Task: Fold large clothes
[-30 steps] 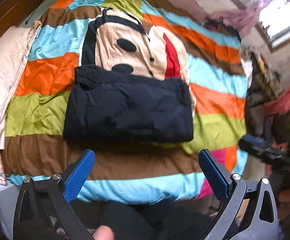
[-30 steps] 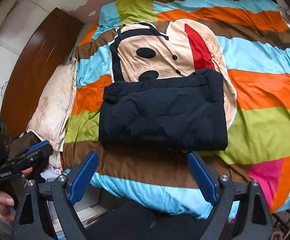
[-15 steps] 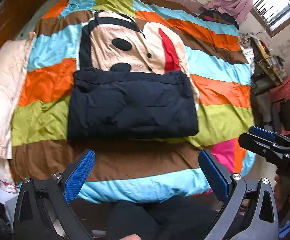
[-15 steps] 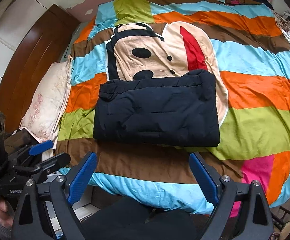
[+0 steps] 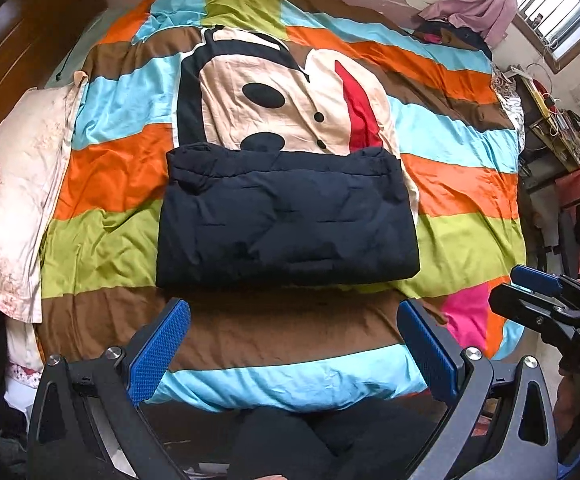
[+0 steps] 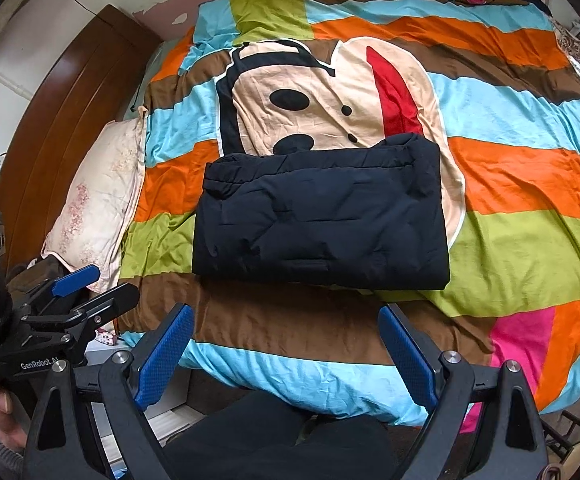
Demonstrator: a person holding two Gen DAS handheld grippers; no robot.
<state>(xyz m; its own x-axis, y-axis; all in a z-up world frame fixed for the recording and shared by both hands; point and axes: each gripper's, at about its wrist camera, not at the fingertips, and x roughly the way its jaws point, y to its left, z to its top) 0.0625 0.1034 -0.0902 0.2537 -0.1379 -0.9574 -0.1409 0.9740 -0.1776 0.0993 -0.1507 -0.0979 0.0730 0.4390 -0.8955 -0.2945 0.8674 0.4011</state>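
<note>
A dark navy padded garment (image 5: 285,216) (image 6: 322,216) lies folded into a neat rectangle in the middle of the bed, on the striped cartoon-print cover (image 5: 101,168) (image 6: 530,176). My left gripper (image 5: 290,344) hangs open above the bed's near edge, well short of the garment, with nothing between its blue pads. My right gripper (image 6: 285,348) is open too, held back over the same near edge and holding nothing. Each gripper shows in the other's view: the right one (image 5: 550,300) at the right border, the left one (image 6: 69,300) at the left border in a hand.
A pale floral pillow (image 5: 13,196) (image 6: 93,200) lies along the bed's left side by the dark wooden headboard (image 6: 65,120). Pink cloth (image 5: 474,8) hangs by the window at far right. A cluttered shelf (image 5: 550,124) stands right of the bed. The person's dark-clad legs (image 6: 290,440) are below.
Both grippers have drawn back and up from the bed, so the garment looks smaller and farther. The folded garment has not moved. Both stay open.
</note>
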